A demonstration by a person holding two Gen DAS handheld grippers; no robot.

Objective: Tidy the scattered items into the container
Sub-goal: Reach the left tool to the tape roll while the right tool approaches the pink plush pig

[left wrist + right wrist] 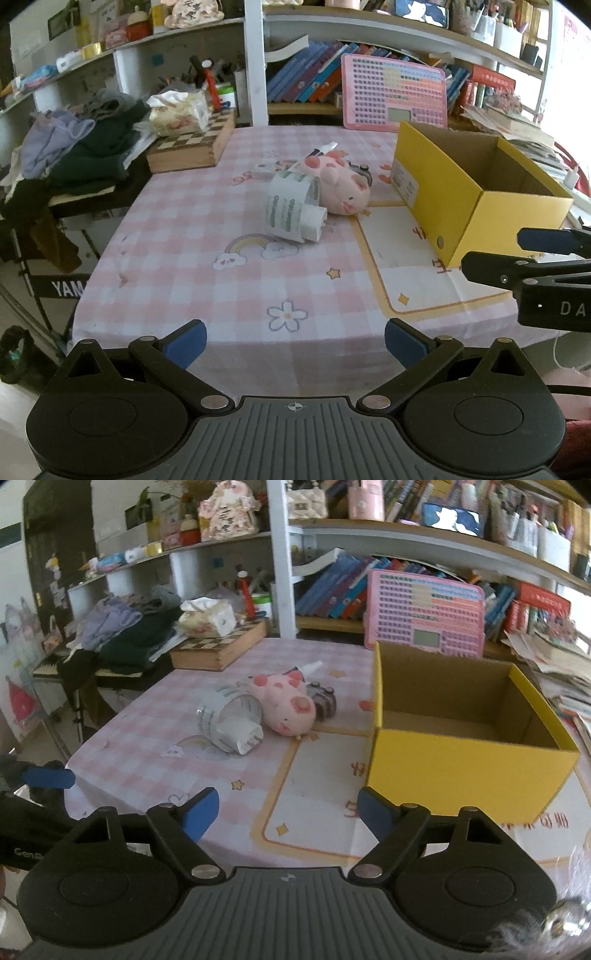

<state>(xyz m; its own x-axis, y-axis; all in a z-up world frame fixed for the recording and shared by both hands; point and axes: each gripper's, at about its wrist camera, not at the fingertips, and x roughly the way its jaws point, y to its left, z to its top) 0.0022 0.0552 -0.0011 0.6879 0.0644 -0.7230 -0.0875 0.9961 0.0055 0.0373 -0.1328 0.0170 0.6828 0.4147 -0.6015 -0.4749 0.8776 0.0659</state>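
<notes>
A: What is seen on the pink checked tabletop [184, 229]?

B: A pink plush pig [341, 184], a roll of printed white tape [290, 206] and a white plug adapter [314, 223] are clustered beside the empty yellow cardboard box [513, 221].

A: And the hand-held grippers?

B: Both the left hand-held gripper [295, 345] and the right hand-held gripper [288, 814] are held released, nothing between the jaws.

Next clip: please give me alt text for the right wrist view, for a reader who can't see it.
The right claw hangs open and empty over a pink checked tablecloth, facing an empty yellow cardboard box to its right. Left of the box lie a pink plush pig, a white charger plug inside a tape roll, and a small dark striped object, with cluttered shelves behind.
</notes>
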